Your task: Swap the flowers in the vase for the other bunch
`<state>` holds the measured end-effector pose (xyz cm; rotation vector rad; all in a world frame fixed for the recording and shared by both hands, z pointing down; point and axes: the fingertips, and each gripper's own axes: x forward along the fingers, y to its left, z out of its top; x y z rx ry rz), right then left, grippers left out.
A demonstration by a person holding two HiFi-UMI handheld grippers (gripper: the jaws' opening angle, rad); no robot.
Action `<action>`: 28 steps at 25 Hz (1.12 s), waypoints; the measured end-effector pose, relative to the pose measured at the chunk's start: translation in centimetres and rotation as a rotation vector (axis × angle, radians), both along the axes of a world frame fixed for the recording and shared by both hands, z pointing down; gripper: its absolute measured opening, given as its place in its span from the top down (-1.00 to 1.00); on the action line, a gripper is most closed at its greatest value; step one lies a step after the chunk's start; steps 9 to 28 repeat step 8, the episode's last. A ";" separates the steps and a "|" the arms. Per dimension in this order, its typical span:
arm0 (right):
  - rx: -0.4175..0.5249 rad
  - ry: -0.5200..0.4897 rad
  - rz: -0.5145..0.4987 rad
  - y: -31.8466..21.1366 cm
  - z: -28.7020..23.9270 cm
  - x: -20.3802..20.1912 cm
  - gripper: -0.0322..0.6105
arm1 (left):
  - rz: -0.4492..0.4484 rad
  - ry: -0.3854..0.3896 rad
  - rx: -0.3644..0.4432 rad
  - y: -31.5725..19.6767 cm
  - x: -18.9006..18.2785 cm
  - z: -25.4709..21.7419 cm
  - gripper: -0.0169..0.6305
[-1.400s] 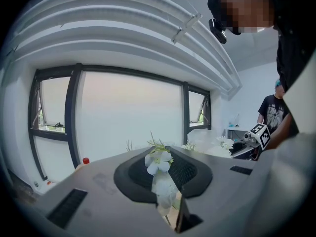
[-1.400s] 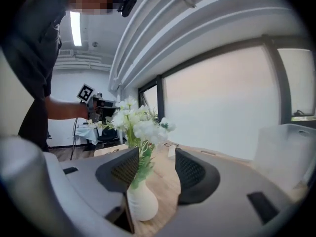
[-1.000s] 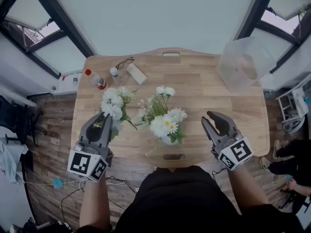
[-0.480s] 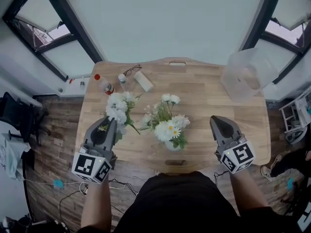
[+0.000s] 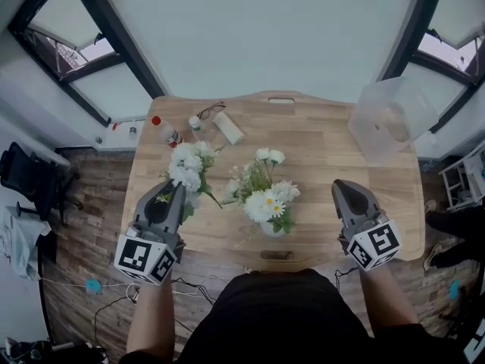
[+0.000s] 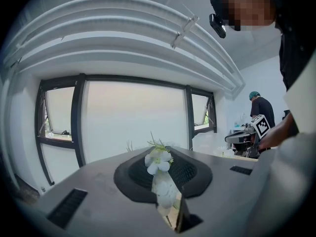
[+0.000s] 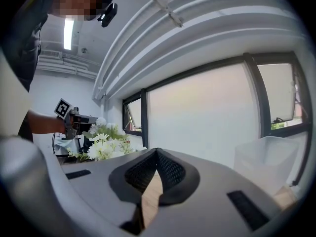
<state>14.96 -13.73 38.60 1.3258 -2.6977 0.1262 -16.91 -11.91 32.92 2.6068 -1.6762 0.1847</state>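
Observation:
A small white vase stands near the table's front middle and holds a mixed bunch of daisies and greenery. That bunch also shows at the left of the right gripper view. A second bunch of white flowers hangs left of the vase, lifted off the wood. My left gripper is shut on its stems, and one white blossom peeks out between the jaws. My right gripper hovers right of the vase, shut with nothing in it.
On the wooden table, a clear plastic tub sits at the back right corner. At the back left lie a red-capped bottle, a small white-capped bottle, eyeglasses and a white block.
The right gripper's jaws, open a second ago, have closed on nothing. The left gripper keeps the white bunch in about the same place.

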 end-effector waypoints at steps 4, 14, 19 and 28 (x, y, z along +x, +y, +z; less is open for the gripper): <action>-0.007 0.003 -0.003 -0.2 0.2 -0.1 0.82 | 0.005 -0.006 -0.005 -0.3 -0.1 0.1 0.79; -0.015 0.010 -0.013 -0.5 0.3 -0.3 0.82 | 0.001 -0.005 -0.012 -0.6 -0.3 0.3 0.79; -0.015 0.010 -0.013 -0.5 0.3 -0.3 0.82 | 0.001 -0.005 -0.012 -0.6 -0.3 0.3 0.79; -0.015 0.010 -0.013 -0.5 0.3 -0.3 0.82 | 0.001 -0.005 -0.012 -0.6 -0.3 0.3 0.79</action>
